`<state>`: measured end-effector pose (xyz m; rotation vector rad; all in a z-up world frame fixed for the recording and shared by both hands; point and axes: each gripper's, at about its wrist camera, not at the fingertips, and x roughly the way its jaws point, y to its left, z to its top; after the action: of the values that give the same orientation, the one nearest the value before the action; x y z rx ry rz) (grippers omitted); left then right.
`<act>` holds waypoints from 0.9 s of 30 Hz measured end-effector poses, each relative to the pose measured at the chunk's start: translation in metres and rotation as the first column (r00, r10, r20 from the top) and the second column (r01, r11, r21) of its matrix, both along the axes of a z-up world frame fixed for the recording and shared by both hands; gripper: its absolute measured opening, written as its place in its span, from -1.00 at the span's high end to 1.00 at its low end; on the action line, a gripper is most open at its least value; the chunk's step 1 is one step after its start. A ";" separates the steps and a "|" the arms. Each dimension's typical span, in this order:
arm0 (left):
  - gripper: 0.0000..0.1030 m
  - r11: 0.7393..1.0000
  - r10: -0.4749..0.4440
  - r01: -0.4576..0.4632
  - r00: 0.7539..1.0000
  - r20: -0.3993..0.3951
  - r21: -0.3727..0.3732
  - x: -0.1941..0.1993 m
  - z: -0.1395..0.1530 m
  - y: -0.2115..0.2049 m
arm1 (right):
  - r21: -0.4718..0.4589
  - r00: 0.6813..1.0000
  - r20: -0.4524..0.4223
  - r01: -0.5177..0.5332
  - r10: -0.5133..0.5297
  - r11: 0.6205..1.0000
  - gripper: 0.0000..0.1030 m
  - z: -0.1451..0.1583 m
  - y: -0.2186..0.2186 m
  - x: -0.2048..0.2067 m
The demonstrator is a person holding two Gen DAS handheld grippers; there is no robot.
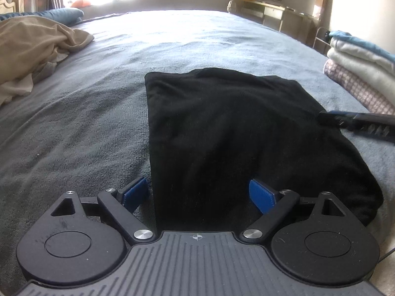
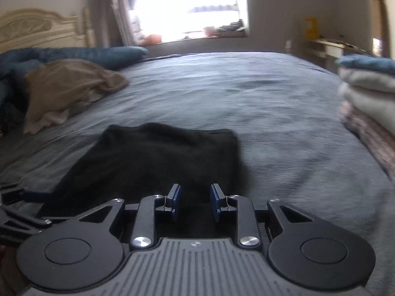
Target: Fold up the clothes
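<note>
Nearest to you, at the near edge of the bed (image 1: 74,128), your left gripper (image 1: 200,194) has its jaws spread wide. The near left edge of the black garment (image 1: 222,128) runs up between its blue pads (image 1: 261,196); neither pad presses on the cloth, so nothing is gripped.

Your right gripper (image 2: 195,201) points over the near end of the same garment (image 2: 158,157). Its jaws stand partly apart with a clear gap between the pads (image 2: 216,201), and they clamp nothing. In the left wrist view, this gripper enters from the right and its tip (image 1: 328,118) sits at the garment's right edge; you cannot tell from that view whether it touches the cloth.

The black garment lies flat on the grey bed cover, folded to a rough rectangle. It sits toward the near edge of the bed, with its long side running away from you.

Farther out, at the right edge of the bed, a stack of folded items (image 1: 363,74) stands with a blue piece on top, white layers under it and a pinkish patterned layer at the bottom. At the left edge, a crumpled tan garment (image 1: 37,49) lies unfolded, well apart from the black garment.

At the far left corner, a blue pillow (image 2: 81,55) rests before a cream headboard (image 2: 44,27). Beyond the far edge, a bright window (image 2: 190,5) and a desk (image 1: 271,9) stand against the wall.
</note>
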<state>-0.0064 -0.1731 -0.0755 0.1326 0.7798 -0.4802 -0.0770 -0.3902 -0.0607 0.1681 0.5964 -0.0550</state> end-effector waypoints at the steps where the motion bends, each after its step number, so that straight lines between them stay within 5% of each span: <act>1: -0.76 1.000 -0.001 0.000 1.000 0.002 0.004 -0.001 0.000 0.000 | 0.029 1.000 0.010 0.013 -0.014 0.999 0.44 0.003 -0.006 -0.005; 7: -0.76 1.000 0.004 -0.004 1.000 0.003 0.017 -0.004 -0.001 -0.002 | 0.060 0.995 0.077 -0.069 0.065 0.996 0.44 0.022 0.001 -0.032; 11: -0.77 1.000 0.011 -0.012 1.000 0.007 0.022 -0.006 -0.001 -0.002 | 0.117 0.987 0.077 -0.153 0.144 0.981 0.23 0.019 0.009 -0.039; 17: -0.78 0.999 0.016 -0.016 1.000 0.011 0.030 -0.007 -0.001 -0.003 | 0.118 1.000 -0.005 -0.021 0.022 0.993 0.23 -0.001 -0.004 -0.040; 27: -0.78 1.000 0.031 -0.031 1.000 0.006 -0.007 -0.009 -0.001 0.004 | 0.198 0.996 0.078 0.033 -0.049 0.980 0.20 0.010 -0.009 -0.072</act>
<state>-0.0152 -0.1688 -0.0769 0.1158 0.7733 -0.4531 -0.1490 -0.3988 -0.0502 0.3732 0.5157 -0.0289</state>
